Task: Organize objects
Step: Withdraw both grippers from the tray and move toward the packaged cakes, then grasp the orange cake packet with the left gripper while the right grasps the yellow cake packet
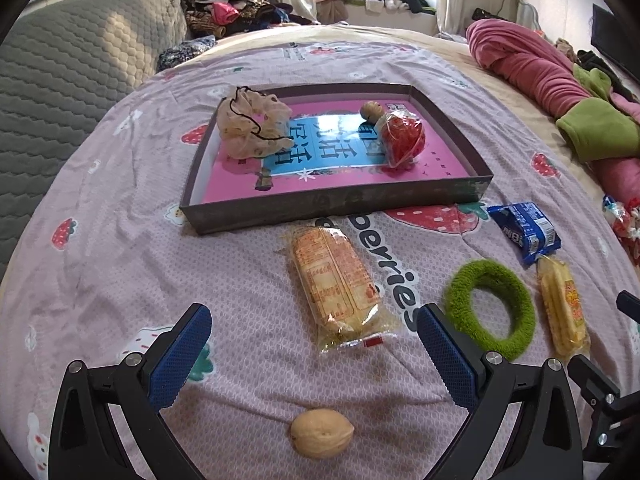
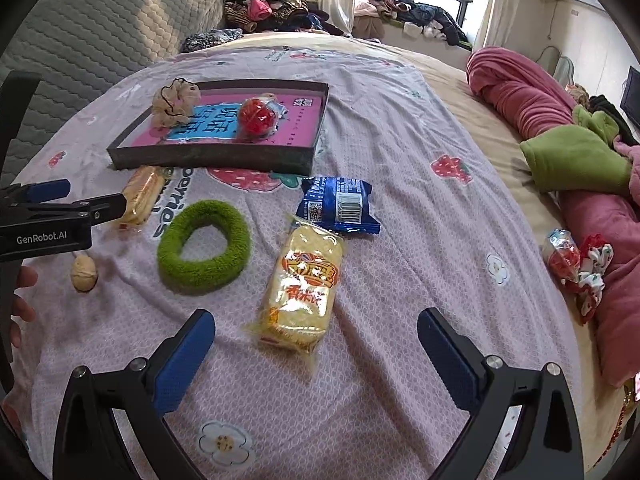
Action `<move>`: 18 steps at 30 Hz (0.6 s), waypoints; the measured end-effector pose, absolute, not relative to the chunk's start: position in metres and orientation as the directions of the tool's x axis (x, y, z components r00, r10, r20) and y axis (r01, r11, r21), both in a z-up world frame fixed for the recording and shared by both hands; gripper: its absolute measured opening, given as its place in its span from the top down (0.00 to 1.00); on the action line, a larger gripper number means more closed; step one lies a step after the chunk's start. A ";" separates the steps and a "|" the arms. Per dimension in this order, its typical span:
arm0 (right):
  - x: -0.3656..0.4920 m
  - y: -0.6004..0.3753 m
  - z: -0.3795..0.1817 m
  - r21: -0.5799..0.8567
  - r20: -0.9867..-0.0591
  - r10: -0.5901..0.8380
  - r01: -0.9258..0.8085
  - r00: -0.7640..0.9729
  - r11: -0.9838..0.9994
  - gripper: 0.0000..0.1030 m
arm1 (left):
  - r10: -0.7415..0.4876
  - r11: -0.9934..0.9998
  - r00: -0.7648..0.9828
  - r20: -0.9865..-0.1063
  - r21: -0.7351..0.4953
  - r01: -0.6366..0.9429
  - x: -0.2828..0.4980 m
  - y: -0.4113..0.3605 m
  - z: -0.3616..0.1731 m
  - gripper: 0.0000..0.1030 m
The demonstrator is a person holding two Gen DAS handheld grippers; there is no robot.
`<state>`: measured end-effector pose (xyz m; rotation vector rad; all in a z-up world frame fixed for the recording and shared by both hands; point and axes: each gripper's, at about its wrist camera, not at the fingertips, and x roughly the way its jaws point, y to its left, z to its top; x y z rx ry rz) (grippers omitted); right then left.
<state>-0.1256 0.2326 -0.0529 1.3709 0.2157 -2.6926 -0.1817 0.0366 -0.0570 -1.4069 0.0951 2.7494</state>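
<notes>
A dark shallow tray (image 1: pixel 336 204) (image 2: pixel 208 158) on the bed holds a pink book, a beige scrunchie (image 1: pixel 252 126) (image 2: pixel 174 104), a red bagged snack (image 1: pixel 400 138) (image 2: pixel 258 118) and a small walnut (image 1: pixel 371 111). My left gripper (image 1: pixel 314 336) is open and empty above a yellow rice-cracker pack (image 1: pixel 334 280), with a walnut (image 1: pixel 321 433) between its arms. My right gripper (image 2: pixel 316 338) is open and empty around a second cracker pack (image 2: pixel 302 284). A green scrunchie (image 1: pixel 490 308) (image 2: pixel 204 246) and a blue snack pack (image 1: pixel 524 232) (image 2: pixel 340 204) lie between.
Pink and green bedding (image 2: pixel 560 128) is heaped along the right. A red-white candy bag (image 2: pixel 576 264) lies beside it. A grey quilted headboard (image 1: pixel 72 64) is at the left. Clothes (image 1: pixel 236 8) are piled at the back by the window.
</notes>
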 end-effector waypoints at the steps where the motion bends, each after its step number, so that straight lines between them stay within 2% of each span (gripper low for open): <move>1: -0.128 0.233 -0.055 -0.073 -0.813 -0.035 0.161 -0.582 -0.984 0.01 | 0.017 -0.997 -0.582 -0.813 0.033 -0.074 -0.184 0.037 -0.058 0.01; 11: -0.147 0.237 -0.067 -0.062 -0.822 -0.035 0.151 -0.568 -0.987 0.01 | 0.010 -0.997 -0.560 -0.828 0.036 -0.070 -0.207 0.040 -0.072 0.01; 18: -0.158 0.235 -0.075 -0.063 -0.831 -0.035 0.156 -0.556 -0.986 0.09 | 0.022 -0.998 -0.548 -0.836 0.017 -0.066 -0.219 0.038 -0.080 0.01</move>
